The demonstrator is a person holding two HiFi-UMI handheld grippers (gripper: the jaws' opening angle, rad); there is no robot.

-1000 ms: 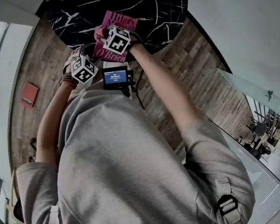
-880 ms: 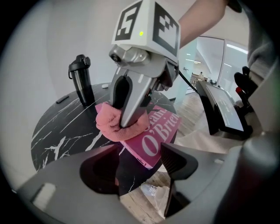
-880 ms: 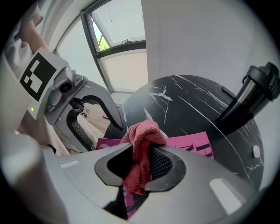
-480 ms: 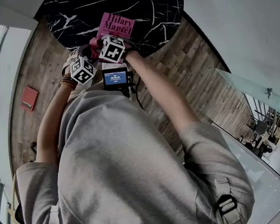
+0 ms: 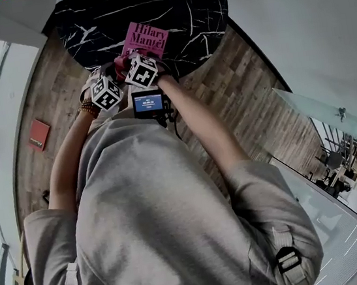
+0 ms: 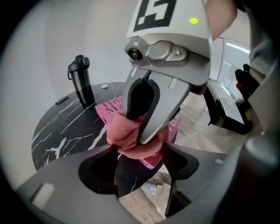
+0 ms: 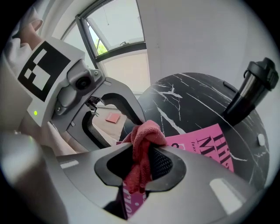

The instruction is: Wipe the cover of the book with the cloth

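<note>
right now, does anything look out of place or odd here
A flat red thing lies alone on the wood floor, left of the table, away from the work. The pink book sits at a slant close to the table's near edge. Nothing looks spilled or damaged.

Tally from where I stand: 1 table (image 5: 95, 15), 1 book (image 5: 147, 39), 1 cloth (image 7: 142, 153), 1 flask (image 6: 81, 83), 1 flat red item (image 5: 39, 135), 1 person (image 5: 155, 208), and 2 handheld tools (left gripper (image 6: 144, 179), right gripper (image 7: 138, 175)).
</note>
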